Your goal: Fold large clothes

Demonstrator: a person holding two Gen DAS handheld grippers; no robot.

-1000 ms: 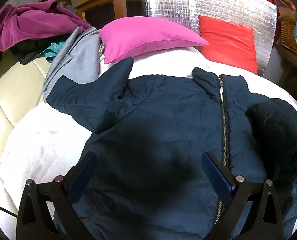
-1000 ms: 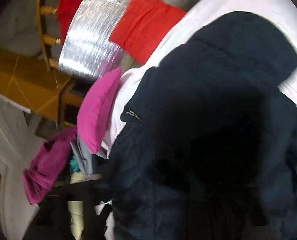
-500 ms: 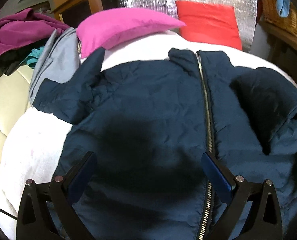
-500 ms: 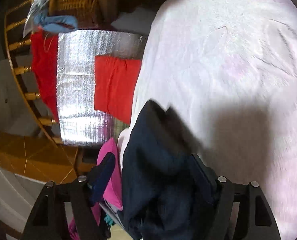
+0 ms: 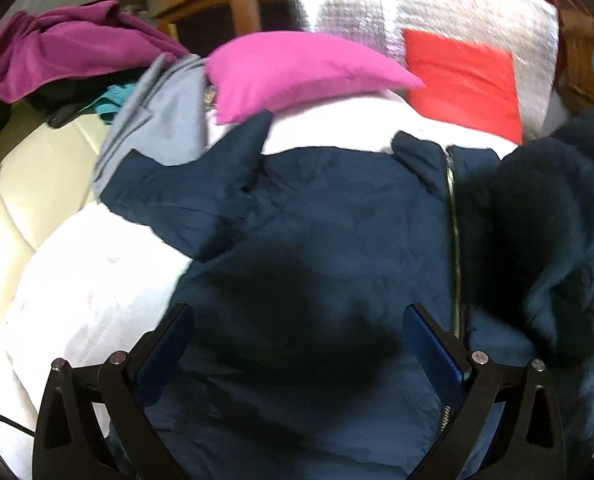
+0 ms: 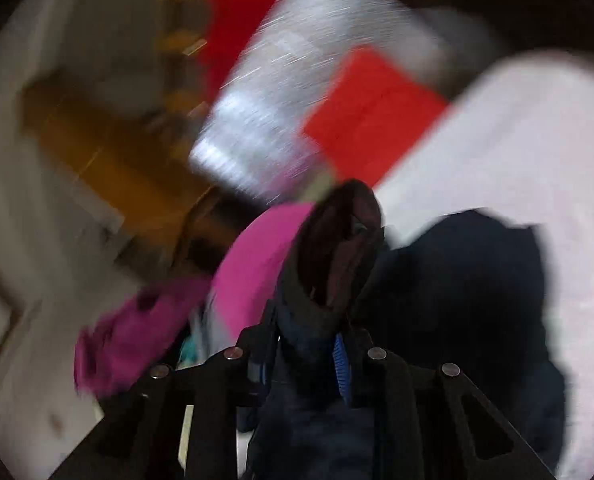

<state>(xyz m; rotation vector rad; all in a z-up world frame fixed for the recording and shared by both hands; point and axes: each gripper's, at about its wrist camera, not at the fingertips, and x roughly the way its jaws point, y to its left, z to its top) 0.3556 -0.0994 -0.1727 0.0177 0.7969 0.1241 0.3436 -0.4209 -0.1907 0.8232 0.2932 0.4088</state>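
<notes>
A navy zip-up jacket (image 5: 329, 216) lies front up on a white cover (image 5: 89, 280). Its left sleeve (image 5: 201, 176) points up toward the pink pillow. Its right sleeve (image 5: 553, 208) is lifted and bunched at the right. My left gripper (image 5: 297, 344) is open and empty above the jacket's lower front. My right gripper (image 6: 301, 360) is shut on the jacket's sleeve cuff (image 6: 337, 256) and holds it up; that view is blurred by motion.
A pink pillow (image 5: 297, 68) and a red pillow (image 5: 461, 80) lie at the far end before a silver padded panel (image 5: 357, 12). A grey garment (image 5: 165, 120) and a magenta garment (image 5: 57, 48) lie at the left on a cream sofa (image 5: 37, 184).
The right gripper has closed on the right sleeve cuff and lifted it over the jacket. The left gripper stayed open and shifted slightly over the jacket.
</notes>
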